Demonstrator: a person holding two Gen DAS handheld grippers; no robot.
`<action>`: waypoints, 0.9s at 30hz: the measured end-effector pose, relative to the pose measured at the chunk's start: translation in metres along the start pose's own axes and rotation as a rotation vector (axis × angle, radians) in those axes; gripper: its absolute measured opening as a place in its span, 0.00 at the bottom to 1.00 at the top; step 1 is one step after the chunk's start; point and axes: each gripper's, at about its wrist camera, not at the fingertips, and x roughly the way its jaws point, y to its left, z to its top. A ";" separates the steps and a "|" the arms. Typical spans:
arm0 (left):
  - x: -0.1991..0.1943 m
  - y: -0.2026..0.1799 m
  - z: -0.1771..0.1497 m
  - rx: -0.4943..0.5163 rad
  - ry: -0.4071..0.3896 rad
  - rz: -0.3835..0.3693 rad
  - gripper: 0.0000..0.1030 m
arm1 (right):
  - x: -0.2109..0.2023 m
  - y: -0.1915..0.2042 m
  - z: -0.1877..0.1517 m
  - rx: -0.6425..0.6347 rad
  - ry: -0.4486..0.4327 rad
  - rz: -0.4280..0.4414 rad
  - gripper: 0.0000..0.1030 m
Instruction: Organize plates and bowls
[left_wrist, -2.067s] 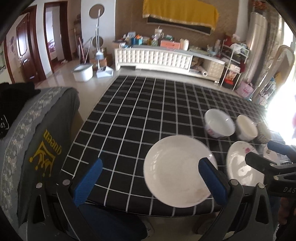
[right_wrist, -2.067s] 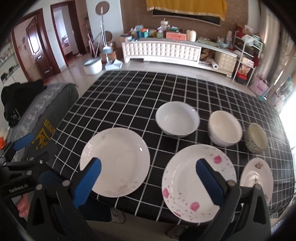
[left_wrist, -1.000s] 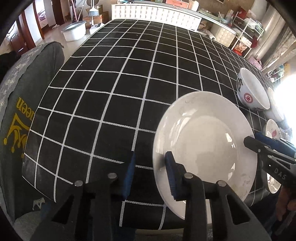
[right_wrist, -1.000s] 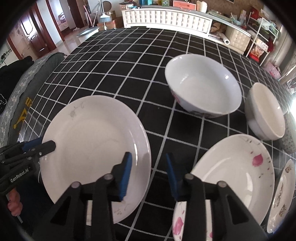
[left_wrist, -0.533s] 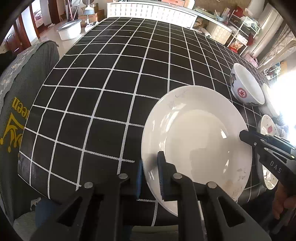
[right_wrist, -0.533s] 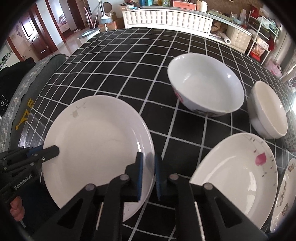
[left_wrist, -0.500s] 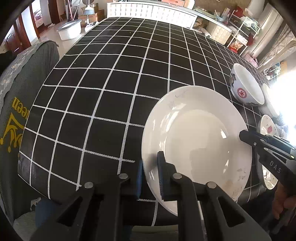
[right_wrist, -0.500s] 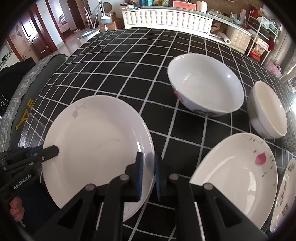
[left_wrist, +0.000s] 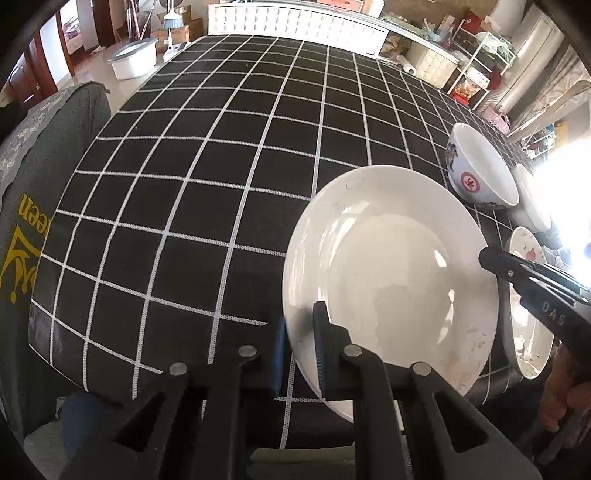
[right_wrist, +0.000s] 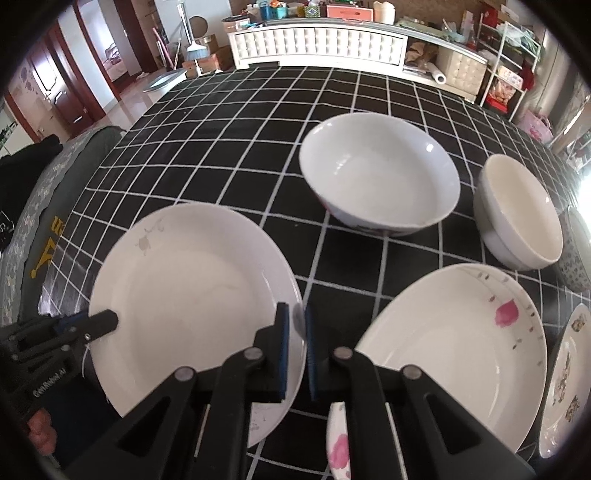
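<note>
I see left gripper and right gripper jaws clamped on plate rims, opposite sides, above tabletop.

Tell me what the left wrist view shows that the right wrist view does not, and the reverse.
Left wrist only: the red emblem on the outside of the large white bowl.

Right wrist only: the inside of that bowl, the cream smaller bowl, the pink-petal plate, and the patterned small plate.

Both: the plain white round plate, the left gripper and right gripper each shut on opposite rims, on the black checked tablecloth.
</note>
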 end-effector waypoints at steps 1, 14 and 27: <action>0.001 0.001 0.000 -0.005 0.000 -0.002 0.12 | 0.000 0.000 0.000 0.000 0.002 0.004 0.11; -0.048 0.001 -0.003 -0.016 -0.093 0.021 0.09 | -0.037 -0.013 -0.009 0.030 -0.081 0.019 0.11; -0.096 -0.105 -0.023 0.166 -0.181 -0.135 0.10 | -0.105 -0.072 -0.060 0.127 -0.181 0.040 0.11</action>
